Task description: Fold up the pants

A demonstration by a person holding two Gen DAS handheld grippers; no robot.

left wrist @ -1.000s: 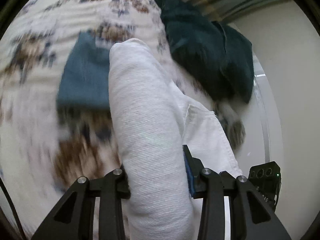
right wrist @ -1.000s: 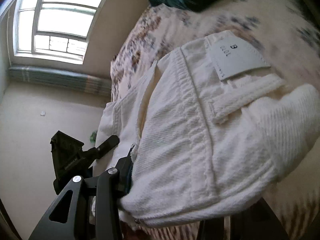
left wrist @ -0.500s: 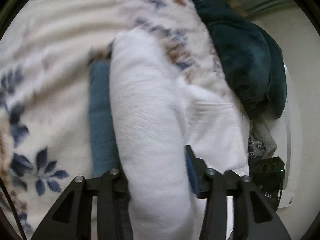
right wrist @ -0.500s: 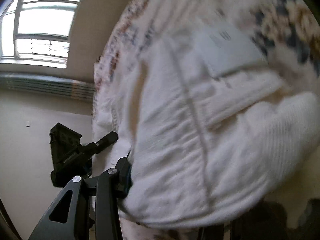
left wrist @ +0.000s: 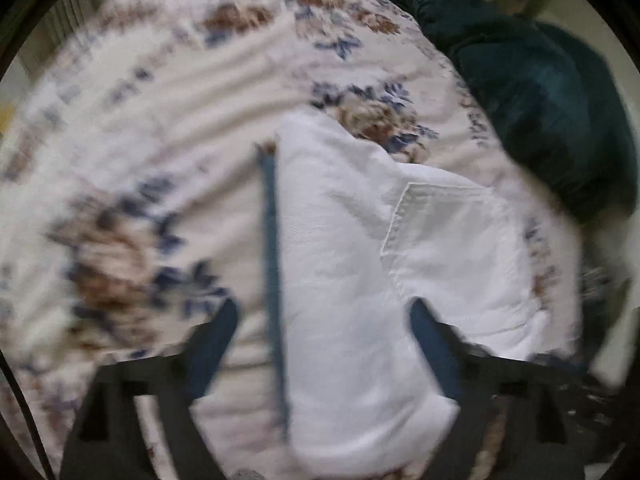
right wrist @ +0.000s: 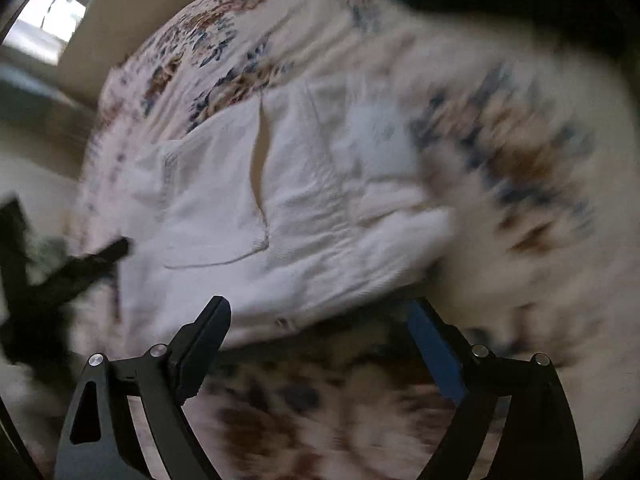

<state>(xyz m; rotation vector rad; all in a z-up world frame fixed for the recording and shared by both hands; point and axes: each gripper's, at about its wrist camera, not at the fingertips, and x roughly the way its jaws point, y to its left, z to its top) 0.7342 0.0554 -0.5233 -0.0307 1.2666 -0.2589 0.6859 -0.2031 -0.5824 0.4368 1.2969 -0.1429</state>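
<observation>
The folded white pants [left wrist: 340, 260] lie on the floral bedspread [left wrist: 160, 120], on top of a folded blue garment [left wrist: 272, 248] of which only a narrow edge shows. My left gripper [left wrist: 322, 344] points down over them with its jaws opening wide; the pants' folded end lies between the fingers, unpinched. In the right wrist view the waistband and pocket of the pants [right wrist: 280, 200] lie just beyond my right gripper [right wrist: 318, 332]. Its jaws are opening too, with only the bedspread [right wrist: 520, 140] between them. The picture is blurred by motion.
A dark teal blanket [left wrist: 540, 100] is heaped at the bed's far right. The black body of the left gripper [right wrist: 80, 268] shows at the left of the right wrist view, by the bed's edge. A bright window [right wrist: 60, 4] is at the upper left.
Both grippers were shut on the white pants and have opened and let go. The pants have come down onto the bed, covering most of the blue garment. Both views tilted downward.
</observation>
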